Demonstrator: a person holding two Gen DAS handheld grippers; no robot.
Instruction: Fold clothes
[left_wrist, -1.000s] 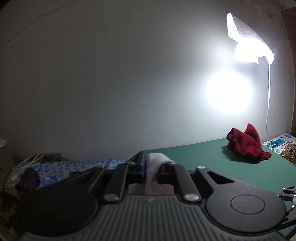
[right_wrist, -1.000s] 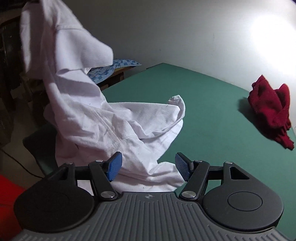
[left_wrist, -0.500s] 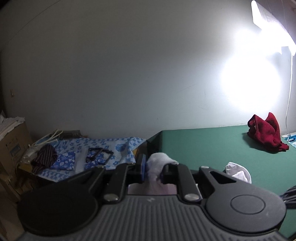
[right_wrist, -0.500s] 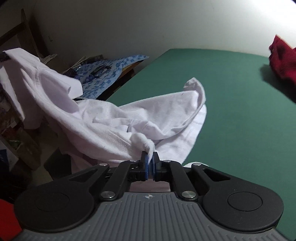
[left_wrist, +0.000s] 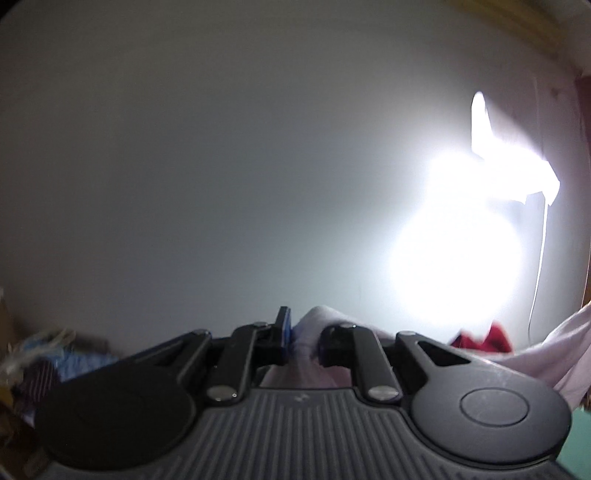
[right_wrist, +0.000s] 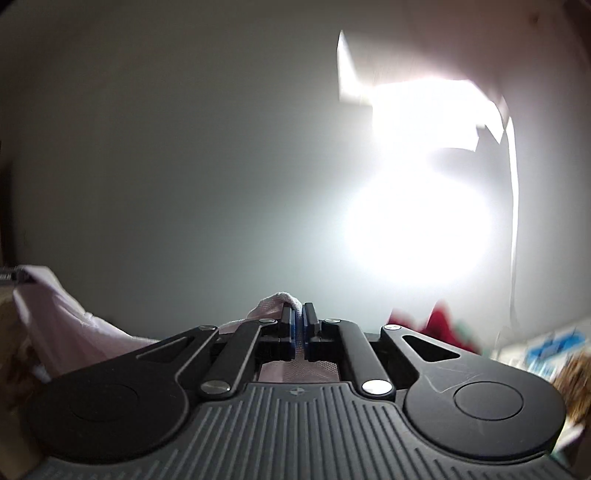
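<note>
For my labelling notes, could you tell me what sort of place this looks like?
Probably a plain room at home: a bare wall, a glaring wall lamp, and clothes about, a white garment and a red one.

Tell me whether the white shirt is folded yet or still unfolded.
Not folded. The white cotton shirt is pinched in the left gripper and in the right gripper, draping loose between them; its lower part is out of view.

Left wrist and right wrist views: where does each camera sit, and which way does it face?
Left wrist: on the left gripper, tilted up at the wall and lamp; its fingers pinch the white garment.
Right wrist: on the right gripper, also aimed at the wall; fingers shut on white cloth.
Both share: lamp glare, the red cloth and the garment; no hand or sleeve shows.
</note>
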